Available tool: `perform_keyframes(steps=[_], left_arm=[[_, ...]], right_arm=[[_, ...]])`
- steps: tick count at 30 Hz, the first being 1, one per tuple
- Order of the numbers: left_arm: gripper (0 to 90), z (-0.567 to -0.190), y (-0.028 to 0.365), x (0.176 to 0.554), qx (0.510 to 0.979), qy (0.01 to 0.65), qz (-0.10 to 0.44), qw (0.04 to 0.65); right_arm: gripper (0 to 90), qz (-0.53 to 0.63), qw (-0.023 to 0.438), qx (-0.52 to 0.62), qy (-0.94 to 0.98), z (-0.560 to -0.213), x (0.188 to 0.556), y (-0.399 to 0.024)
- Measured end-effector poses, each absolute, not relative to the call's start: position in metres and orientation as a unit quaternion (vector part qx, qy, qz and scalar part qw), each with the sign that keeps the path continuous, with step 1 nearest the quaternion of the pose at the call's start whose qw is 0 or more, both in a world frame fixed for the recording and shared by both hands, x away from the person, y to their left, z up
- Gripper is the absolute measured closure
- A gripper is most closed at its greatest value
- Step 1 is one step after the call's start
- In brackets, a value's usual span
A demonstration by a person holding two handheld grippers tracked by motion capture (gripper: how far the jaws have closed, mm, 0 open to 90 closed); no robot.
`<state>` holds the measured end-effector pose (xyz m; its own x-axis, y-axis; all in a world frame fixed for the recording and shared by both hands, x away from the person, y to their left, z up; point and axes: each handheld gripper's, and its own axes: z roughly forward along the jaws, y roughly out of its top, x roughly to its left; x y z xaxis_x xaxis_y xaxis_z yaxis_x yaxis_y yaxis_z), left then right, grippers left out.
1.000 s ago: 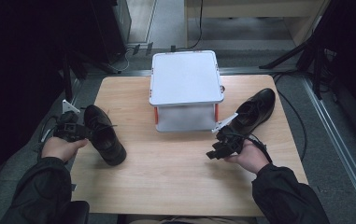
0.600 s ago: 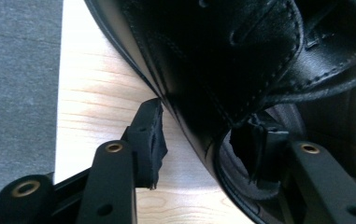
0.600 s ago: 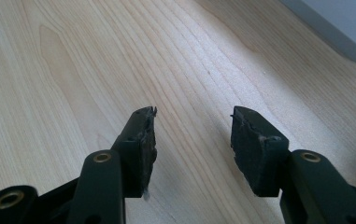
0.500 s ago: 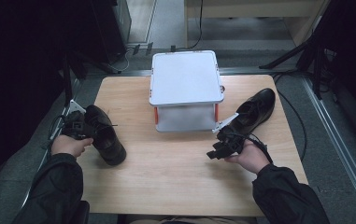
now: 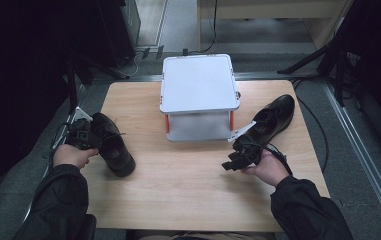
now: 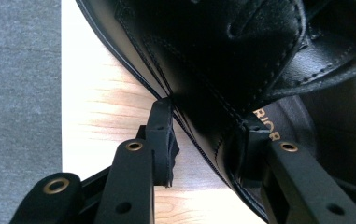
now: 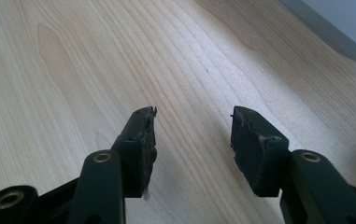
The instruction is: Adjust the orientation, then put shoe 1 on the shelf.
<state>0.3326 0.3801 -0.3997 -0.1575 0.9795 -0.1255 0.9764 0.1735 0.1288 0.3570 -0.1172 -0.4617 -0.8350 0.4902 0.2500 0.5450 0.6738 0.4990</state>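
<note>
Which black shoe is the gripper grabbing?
The shoe at the table's left edge: the left gripper has just been closing on its side wall. The other shoe, right of the white stand, lies ungrabbed.

A small rack (image 5: pixel 199 84) stands mid-table (image 5: pixel 188 190) — one shoe (image 5: pixel 112 144) left, another shoe (image 5: pixel 274 116) right.

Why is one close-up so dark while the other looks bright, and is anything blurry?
In the left gripper view a black shoe sits close to the lens, so its leather reads nearly featureless, while the bare table beside it is overexposed to near white. In the right gripper view the pale wood is evenly lit and sharp. In the high view the surroundings fall into deep shadow, and the white stand looks slightly soft.
</note>
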Motion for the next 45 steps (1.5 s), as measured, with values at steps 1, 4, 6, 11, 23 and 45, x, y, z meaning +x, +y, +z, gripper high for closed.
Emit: perform_keyframes(steps=[1,4,6,11,23,45], left_arm=[[66.3,-0.4,0.381,0.332,0.648,0.757,0.008,0.087],[67.9,-0.4,0.382,0.332,0.648,0.756,0.007,0.09],[68.9,-0.399,0.382,0.333,0.651,0.754,0.009,0.088],[72.9,-0.397,0.386,0.333,0.653,0.752,0.019,0.09],[85.2,-0.397,0.374,0.339,0.686,0.721,0.024,0.096],[85.1,-0.384,0.379,0.35,0.656,0.747,0.004,0.106]], right_arm=[[50.3,-0.287,0.048,-0.283,-0.914,-0.462,0.357,-0.117],[50.3,-0.287,0.046,-0.282,-0.914,-0.462,0.356,-0.117],[50.3,-0.287,0.046,-0.283,-0.914,-0.462,0.356,-0.117],[50.3,-0.285,0.047,-0.283,-0.914,-0.462,0.356,-0.117],[50.3,-0.287,0.046,-0.284,-0.914,-0.462,0.356,-0.117],[50.3,-0.284,0.049,-0.281,-0.915,-0.462,0.357,-0.116]])
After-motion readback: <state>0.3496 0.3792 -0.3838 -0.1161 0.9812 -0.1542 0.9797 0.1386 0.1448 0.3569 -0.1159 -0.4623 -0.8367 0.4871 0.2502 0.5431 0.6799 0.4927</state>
